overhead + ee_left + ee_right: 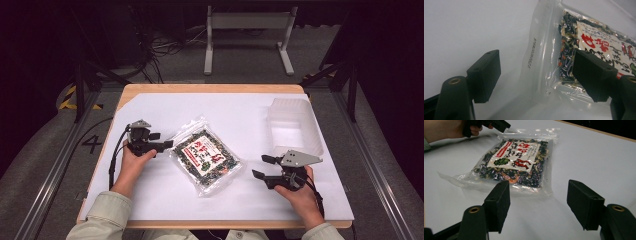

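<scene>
Your left tool [168,144] sat at the bag's [206,156] upper-left corner, in the middle left of the high view, its jaws apart with nothing pressed between them. In the left gripper view the clear sealed edge of the bag [541,57] ran between the two pads, one pad [485,75] on bare worktop and the other over the printed part, so I judge the coming move turned on closing over that flat seal strip.

The bag lay flat at the centre of the white worktop [165,195], its long axis running from upper left to lower right in the high view. Your left tool was the nearer one, just beside the bag; your right tool [260,167] waited a little apart from the bag's lower-right corner, jaws also apart and empty, pointing toward the bag [516,162] in its own view.

A clear tray [295,125] stood at the upper right, well apart from the bag. Open worktop lay on every side of the bag, with the near edge along the bottom of the frame.
</scene>
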The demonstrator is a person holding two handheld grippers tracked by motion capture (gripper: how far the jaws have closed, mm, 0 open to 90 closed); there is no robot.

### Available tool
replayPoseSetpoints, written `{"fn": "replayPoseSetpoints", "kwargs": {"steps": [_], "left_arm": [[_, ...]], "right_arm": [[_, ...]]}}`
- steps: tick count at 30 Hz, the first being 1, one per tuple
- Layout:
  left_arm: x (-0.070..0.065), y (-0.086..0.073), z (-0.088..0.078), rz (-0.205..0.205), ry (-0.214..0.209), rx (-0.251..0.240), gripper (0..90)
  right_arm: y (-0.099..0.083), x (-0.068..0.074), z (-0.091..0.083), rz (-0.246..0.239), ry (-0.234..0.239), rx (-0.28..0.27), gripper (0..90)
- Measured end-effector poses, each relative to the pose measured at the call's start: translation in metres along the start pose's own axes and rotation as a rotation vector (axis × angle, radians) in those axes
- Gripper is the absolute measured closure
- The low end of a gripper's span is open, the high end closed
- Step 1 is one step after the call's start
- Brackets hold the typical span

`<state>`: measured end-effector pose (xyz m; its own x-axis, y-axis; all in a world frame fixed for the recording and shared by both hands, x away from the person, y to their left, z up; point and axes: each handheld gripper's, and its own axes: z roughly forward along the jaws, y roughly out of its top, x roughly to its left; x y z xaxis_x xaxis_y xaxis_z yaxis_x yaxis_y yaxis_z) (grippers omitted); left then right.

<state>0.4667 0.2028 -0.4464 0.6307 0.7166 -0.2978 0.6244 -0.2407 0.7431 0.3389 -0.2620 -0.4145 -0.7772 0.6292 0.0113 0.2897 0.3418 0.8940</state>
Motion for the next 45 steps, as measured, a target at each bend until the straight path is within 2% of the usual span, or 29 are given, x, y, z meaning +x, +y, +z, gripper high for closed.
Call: {"fn": "replayPoseSetpoints", "kwargs": {"steps": [6,11,18,25,29,35,38,40,41,45], "left_arm": [[0.000,-0.001,0.005,0.000,-0.024,0.040,28.2],[0.001,-0.003,0.007,-0.024,-0.051,0.066,31.3],[0.002,-0.003,0.006,-0.028,-0.081,0.076,36.7],[0.000,-0.003,0.007,-0.019,-0.119,0.103,49.3],[-0.004,-0.002,0.006,0.024,-0.097,0.114,52.8],[-0.010,-0.002,0.005,0.069,-0.053,0.125,64.8],[-0.013,-0.002,0.004,0.079,-0.042,0.124,69.2],[-0.015,-0.002,0.004,0.085,-0.052,0.128,77.6],[-0.015,-0.002,0.004,0.095,-0.046,0.128,78.5],[-0.016,-0.002,0.003,0.095,-0.041,0.130,80.9]], "right_arm": [[0.000,0.000,0.000,-0.003,0.003,0.000,35.5],[0.000,0.001,0.000,-0.007,0.006,0.002,35.5],[0.000,0.001,0.001,-0.011,0.010,0.006,35.5],[0.000,0.002,0.002,-0.013,0.014,0.007,35.5],[0.000,0.002,0.002,-0.015,0.013,0.009,35.5],[0.000,0.002,0.003,-0.015,0.014,0.008,35.5],[0.000,0.002,0.003,-0.014,0.014,0.008,35.6],[0.000,0.002,0.003,-0.015,0.013,0.008,35.6],[0.000,0.002,0.003,-0.016,0.013,0.007,35.7],[0.001,0.002,0.002,-0.014,0.013,0.005,35.7]]}}
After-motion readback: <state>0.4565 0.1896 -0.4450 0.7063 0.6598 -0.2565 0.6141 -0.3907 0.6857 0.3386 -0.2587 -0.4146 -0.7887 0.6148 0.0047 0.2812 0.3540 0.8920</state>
